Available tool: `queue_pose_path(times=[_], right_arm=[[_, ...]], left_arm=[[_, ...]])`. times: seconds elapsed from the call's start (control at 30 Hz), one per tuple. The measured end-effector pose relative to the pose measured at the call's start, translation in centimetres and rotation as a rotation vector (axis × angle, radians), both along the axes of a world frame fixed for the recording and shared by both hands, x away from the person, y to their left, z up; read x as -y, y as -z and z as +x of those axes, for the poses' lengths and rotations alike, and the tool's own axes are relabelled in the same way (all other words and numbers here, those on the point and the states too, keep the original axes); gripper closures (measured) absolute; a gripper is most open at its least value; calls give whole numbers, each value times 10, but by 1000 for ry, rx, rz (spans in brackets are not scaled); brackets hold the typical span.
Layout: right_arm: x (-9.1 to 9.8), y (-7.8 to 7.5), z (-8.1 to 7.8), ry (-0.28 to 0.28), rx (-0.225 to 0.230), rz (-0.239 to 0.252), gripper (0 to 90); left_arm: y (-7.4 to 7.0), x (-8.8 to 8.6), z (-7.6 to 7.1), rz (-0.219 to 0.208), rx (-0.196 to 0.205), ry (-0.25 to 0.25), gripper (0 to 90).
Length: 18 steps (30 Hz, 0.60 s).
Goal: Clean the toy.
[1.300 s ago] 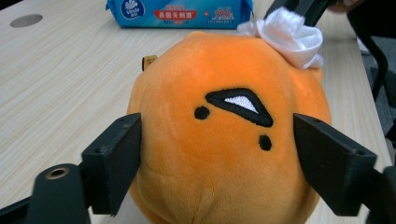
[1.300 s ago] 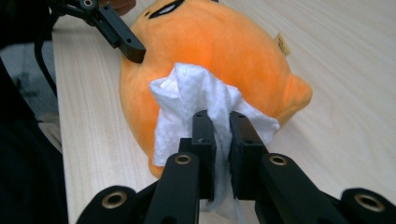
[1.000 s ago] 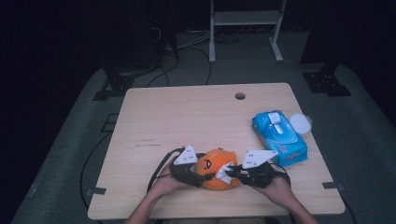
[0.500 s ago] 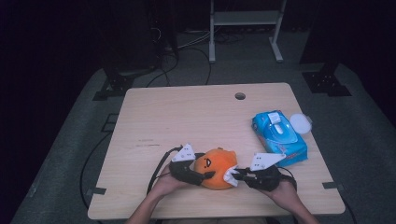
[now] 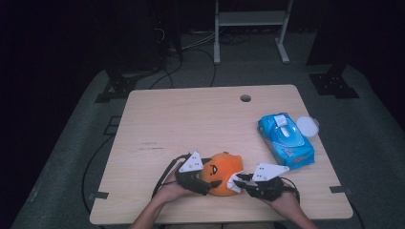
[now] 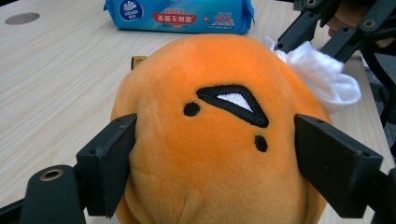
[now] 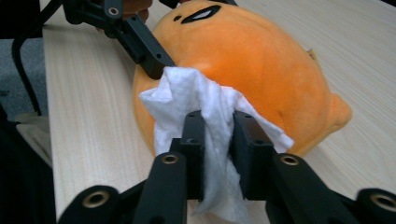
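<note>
An orange plush toy with a stitched black face lies near the table's front edge. My left gripper is shut on it from the left. In the left gripper view both pads press its sides, though the jaws have just been opening. My right gripper is shut on a crumpled white wipe held against the toy's right side. Its jaws have just been opening slightly, and the wipe still sits pinched between the pads.
A blue pack of wet wipes lies at the right of the wooden table, with a round white lid beside it. A cable hole sits at the far edge. Dark floor and cables surround the table.
My right gripper has slid the wipe slightly right and down along the toy's side. The toy's face has turned more upward. The left hand has stayed in place.
</note>
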State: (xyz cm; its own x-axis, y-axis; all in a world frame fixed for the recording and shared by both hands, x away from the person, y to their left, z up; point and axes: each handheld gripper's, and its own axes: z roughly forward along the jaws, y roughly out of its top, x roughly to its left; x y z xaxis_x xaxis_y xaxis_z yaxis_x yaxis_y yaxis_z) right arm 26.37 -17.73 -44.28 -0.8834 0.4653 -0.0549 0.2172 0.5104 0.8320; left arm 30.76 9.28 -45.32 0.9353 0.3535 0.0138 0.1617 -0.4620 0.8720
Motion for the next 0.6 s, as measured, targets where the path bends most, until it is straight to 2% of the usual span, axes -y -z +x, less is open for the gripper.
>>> queue_pose_path(times=[0.1,0.23,0.3,0.37,0.47,0.53,0.6], right_arm=[[0,-1,1,-2,-7,-2,737],[11,-5,12,-16,-88,36,797],[17,-5,16,-2,-102,42,799],[21,-3,18,19,-108,44,799],[21,-4,16,25,-106,44,801],[16,-7,10,19,-76,40,802],[8,-9,4,-23,-51,35,802]], left_arm=[[1,-1,1,-9,-1,3,163],[3,-5,4,-36,-14,0,166],[5,-6,6,-59,-26,-8,166],[5,-5,6,-63,-24,-18,166],[4,-3,7,-51,-24,-33,167],[3,-3,8,-45,-43,-43,169],[3,-2,9,-43,-49,-51,169]])
